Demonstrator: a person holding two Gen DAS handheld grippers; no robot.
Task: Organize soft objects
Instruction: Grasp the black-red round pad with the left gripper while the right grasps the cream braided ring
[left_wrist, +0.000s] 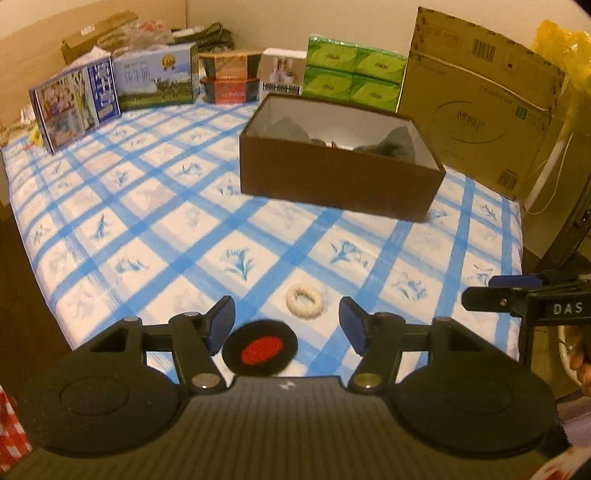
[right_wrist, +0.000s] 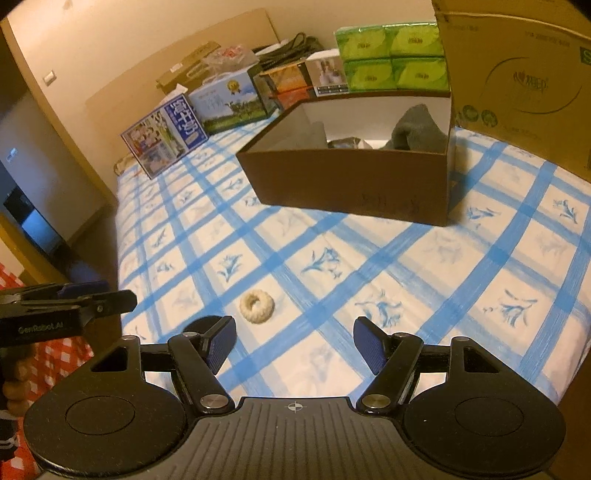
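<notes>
A black round soft pad with a red centre (left_wrist: 260, 349) lies on the blue-checked bedspread (left_wrist: 155, 206). It sits low between the fingers of my left gripper (left_wrist: 288, 326), nearer the left pad, and the jaws stand open without touching it. A white fluffy ring (left_wrist: 305, 301) rests just beyond it. In the right wrist view the ring (right_wrist: 256, 306) lies ahead and left of my open, empty right gripper (right_wrist: 295, 343). The black pad (right_wrist: 199, 324) is mostly hidden there behind the left finger. Farther back, an open brown box (left_wrist: 340, 181) (right_wrist: 351, 188) holds grey cloth (right_wrist: 417, 129).
Along the far edge of the bed stand milk cartons (left_wrist: 77, 103), green tissue packs (left_wrist: 354, 74) and a large cardboard carton (left_wrist: 476, 110). The right gripper (left_wrist: 498, 291) shows at the right of the left wrist view, and the left gripper (right_wrist: 99, 301) shows at the left of the right one.
</notes>
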